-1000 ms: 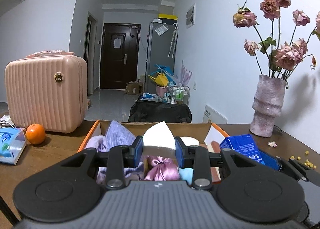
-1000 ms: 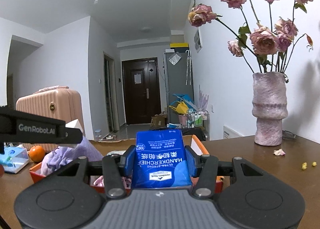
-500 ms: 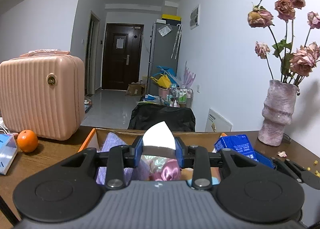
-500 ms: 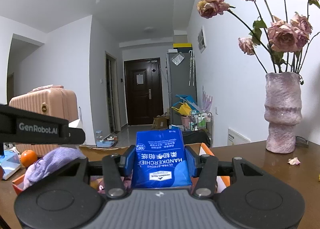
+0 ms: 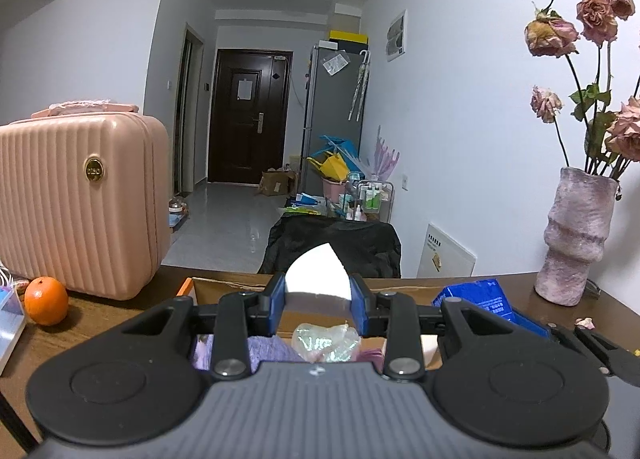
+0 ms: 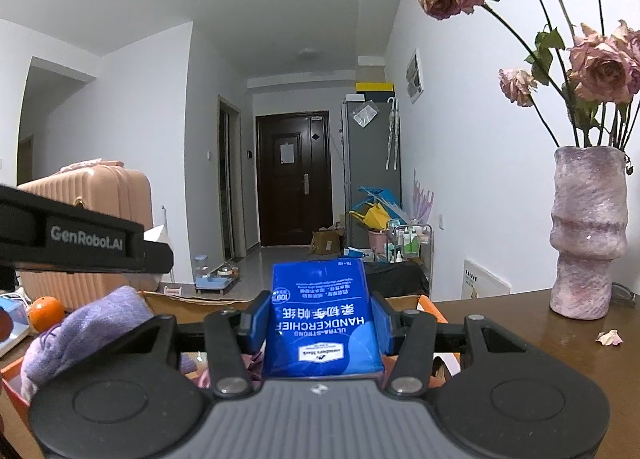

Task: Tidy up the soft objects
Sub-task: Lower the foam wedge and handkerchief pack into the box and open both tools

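Gripping a white wedge-shaped soft piece (image 5: 316, 274) between its blue pads, the left gripper (image 5: 317, 291) has its jaws clamped on it above the orange-rimmed cardboard box (image 5: 224, 286). Beside it, the right gripper (image 6: 320, 319) has its jaws clamped on a blue handkerchief pack (image 6: 322, 323), held over the same box. A purple knitted cloth (image 6: 80, 327) lies in the box, with a shiny clear pouch (image 5: 324, 341) close by. An orange (image 5: 46, 300) and a pink suitcase (image 5: 76, 203) stand on the counter (image 5: 112, 311) at left, a vase of dried roses (image 6: 586, 235) at right.

Black two-finger left gripper (image 5: 318, 301), grey ribbed body, blue fingers (image 5: 276, 301), silver screws, "GenRobot.AI" lettering
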Demonstrator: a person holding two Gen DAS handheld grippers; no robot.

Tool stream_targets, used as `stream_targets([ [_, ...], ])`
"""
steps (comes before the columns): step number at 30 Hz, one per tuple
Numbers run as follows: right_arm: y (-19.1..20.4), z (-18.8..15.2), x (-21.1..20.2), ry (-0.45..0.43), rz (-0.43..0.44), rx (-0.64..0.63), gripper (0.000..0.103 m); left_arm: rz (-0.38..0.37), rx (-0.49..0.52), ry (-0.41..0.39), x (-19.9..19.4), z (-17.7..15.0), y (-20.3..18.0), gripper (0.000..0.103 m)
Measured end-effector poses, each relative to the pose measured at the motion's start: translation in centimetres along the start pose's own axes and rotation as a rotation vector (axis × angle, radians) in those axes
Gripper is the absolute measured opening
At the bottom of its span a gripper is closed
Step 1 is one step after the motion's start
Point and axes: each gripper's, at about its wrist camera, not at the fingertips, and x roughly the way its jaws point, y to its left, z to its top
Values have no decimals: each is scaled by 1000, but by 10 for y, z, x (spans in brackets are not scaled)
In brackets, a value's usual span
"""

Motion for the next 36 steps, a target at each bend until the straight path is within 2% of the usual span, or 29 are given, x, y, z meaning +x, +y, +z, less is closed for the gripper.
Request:
stream_targets([
  [5,-1,0,7,29,7,-4,52,-1,8,14,8,-2,3,39],
  [7,-2,1,6,26,6,-1,53,-3,-3,20,9,-2,6,46],
  [9,-2,1,4,23,3,1,66,-3,-8,18,8,-2,7,57],
  [13,-6,2,3,21,-14,17,81,22,-9,0,4,-4,8,84],
  [15,-8,2,2,16,-25,33,93,42,-14,-11,2,-4,10,89],
  [17,-11,2,1,10,-37,50,100,49,-11,-20,0,-4,11,103],
  [20,-14,2,0,9,-45,67,103,87,2,-40,-3,-4,11,103],
  [36,-14,2,-2,-1,-45,66,103,99,-27,-34,-7,-4,17,103],
])
